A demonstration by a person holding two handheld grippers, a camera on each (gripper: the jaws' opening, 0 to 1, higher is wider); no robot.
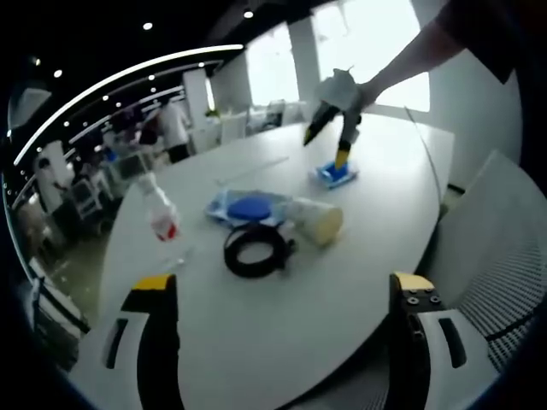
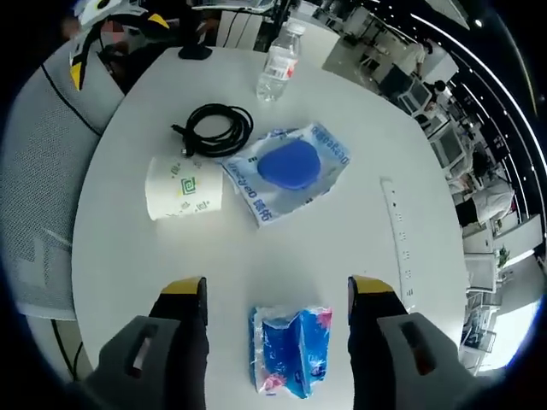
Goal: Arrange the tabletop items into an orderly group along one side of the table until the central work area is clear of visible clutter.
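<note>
While the right gripper (image 2: 276, 295) hangs just above the worktop (image 2: 128, 256), its jaws stand wide apart with the blue tissue pack (image 2: 291, 350) lying flat between them, not yet touched; that straddle looks like the set-up for closing on the pack and carrying it to the group. Seen from the left gripper view, the same tool reaches in from the right, its yellow tips over the pack at the far edge. The left gripper (image 1: 286, 286) has its jaws spread equally wide and holds nothing, hovering back from the things as if waiting its turn. Beyond the pack, near the middle, lie a blue lidded case on a plastic wrapper (image 2: 291, 166), a paper cup (image 2: 186, 190) tipped on its side just beside it, and a coiled black cable (image 2: 218, 128) touching the wrapper's corner. A water bottle (image 2: 279, 61) stands further off. By my judgement the centre is cluttered and most of the sorting remains.
</note>
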